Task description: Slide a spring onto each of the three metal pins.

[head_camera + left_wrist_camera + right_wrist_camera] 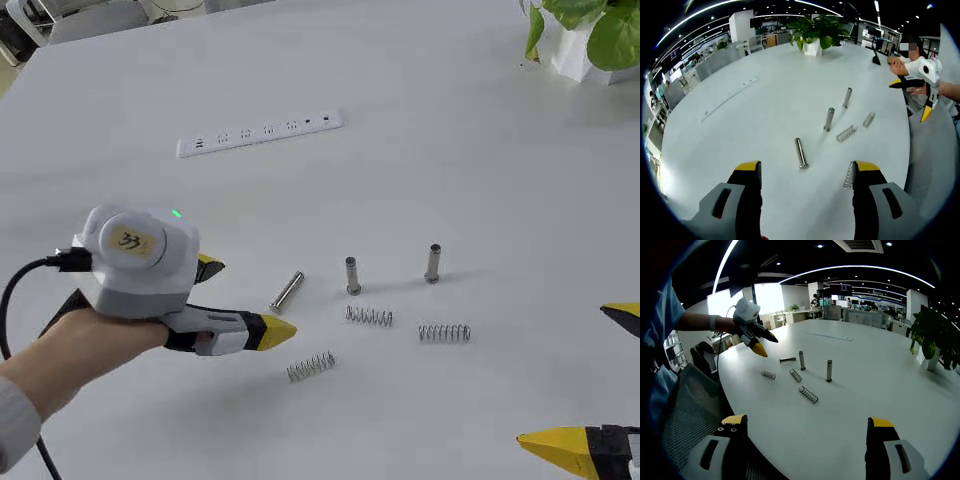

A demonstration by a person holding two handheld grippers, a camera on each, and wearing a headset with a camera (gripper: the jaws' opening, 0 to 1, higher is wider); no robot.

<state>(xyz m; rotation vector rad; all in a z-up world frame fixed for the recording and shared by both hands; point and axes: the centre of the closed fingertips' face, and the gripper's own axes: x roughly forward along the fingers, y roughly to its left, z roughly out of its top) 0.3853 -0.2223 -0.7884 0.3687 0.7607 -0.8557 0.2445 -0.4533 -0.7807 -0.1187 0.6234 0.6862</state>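
My left gripper (pixel 250 298): jaws spread, empty, low over table (pixel 450 180), lying pin (pixel 287 291) just ahead. My right gripper (pixel 567 375): spread, empty, well apart. Upright pins (pixel 352 276) stand near each other. Springs (pixel 369 316) lie loose on table, apart from pins.

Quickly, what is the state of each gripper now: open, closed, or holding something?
Left gripper: open, holding nothing.
Right gripper: open, holding nothing.

Three metal pins (pixel 287 291) (pixel 352 275) (pixel 433 263), three springs (pixel 311 366) (pixel 369 316) (pixel 444 332), one power strip (pixel 260 133), and what looks like one potted plant (pixel 590 25)
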